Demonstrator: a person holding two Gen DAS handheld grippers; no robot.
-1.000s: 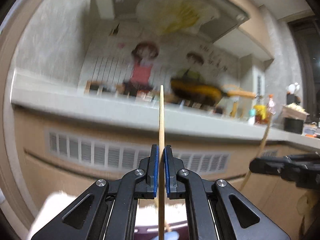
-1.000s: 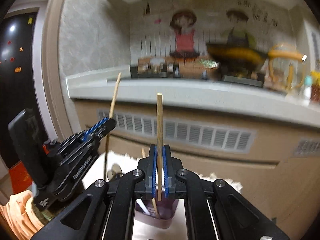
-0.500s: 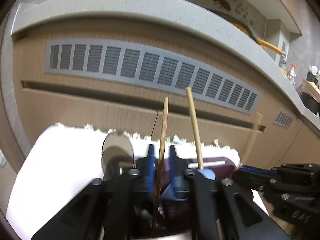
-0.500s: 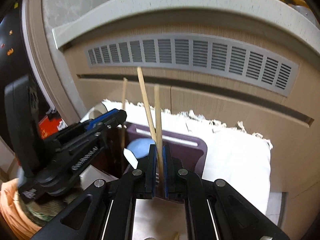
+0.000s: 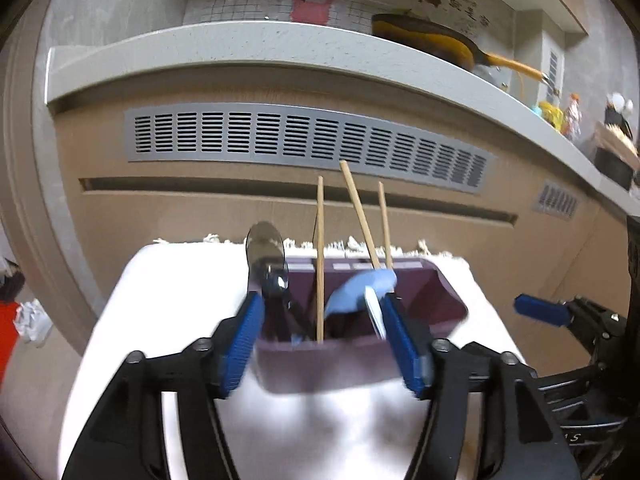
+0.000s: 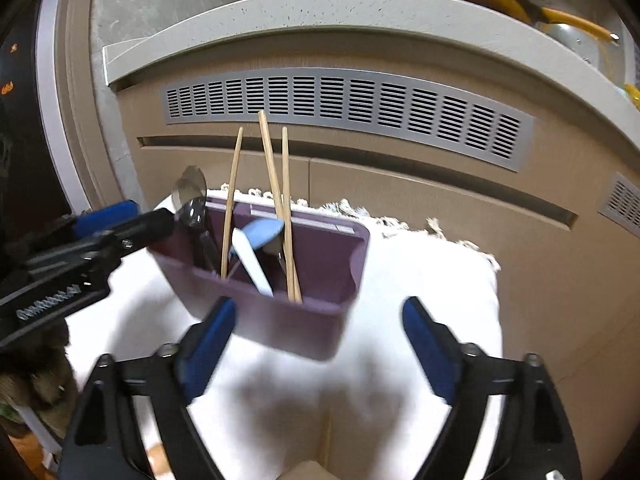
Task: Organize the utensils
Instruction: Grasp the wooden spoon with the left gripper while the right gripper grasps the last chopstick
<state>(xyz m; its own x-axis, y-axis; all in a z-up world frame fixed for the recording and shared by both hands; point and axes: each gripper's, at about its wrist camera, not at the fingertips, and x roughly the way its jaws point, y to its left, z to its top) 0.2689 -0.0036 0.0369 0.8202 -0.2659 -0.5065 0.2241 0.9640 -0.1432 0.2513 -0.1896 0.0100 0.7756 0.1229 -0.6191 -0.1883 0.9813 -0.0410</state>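
A purple utensil holder stands on a white cloth. In it stand three wooden chopsticks, metal spoons and a blue-and-white spoon. My left gripper is open and empty, its jaws wide on either side of the holder's near wall. My right gripper is open and empty just in front of the holder. The left gripper also shows at the left of the right wrist view.
A wood-panel cabinet front with a grey vent grille rises behind the cloth. A grey countertop above it carries a yellow pan. A wooden stick end lies on the cloth near me.
Both grippers came down to the holder with a chopstick each, then opened. The two chopsticks now stand in the holder and both grippers are wide open.
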